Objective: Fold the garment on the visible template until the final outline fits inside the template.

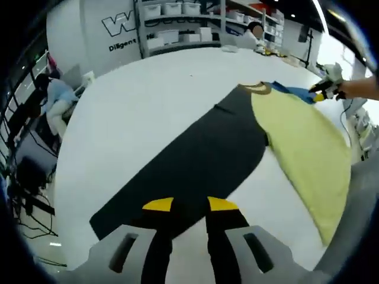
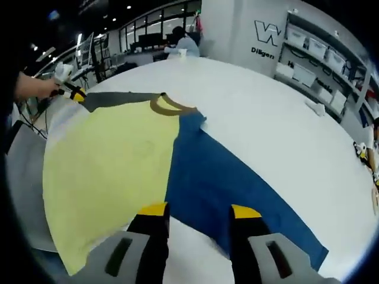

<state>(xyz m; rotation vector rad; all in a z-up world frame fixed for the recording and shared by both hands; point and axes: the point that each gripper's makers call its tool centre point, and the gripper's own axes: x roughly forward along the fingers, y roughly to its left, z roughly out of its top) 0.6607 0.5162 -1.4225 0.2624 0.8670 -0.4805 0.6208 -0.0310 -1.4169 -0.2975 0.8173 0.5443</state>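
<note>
Yellow garment [image 2: 106, 171] flat on blue/dark template [image 2: 225, 177], white table [image 1: 136, 112] — both grippers' jaws spread, nothing pinched.

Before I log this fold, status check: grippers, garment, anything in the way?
Left gripper open over the dark sleeve. Right gripper open over the blue sleeve. Yellow T-shirt spread flat, unfolded. White table around it bare.

Pale yellow garment [image 2: 106, 160] with brown collar [image 2: 169, 106], blue template [image 2: 237, 183], white table [image 2: 278, 112]
</note>
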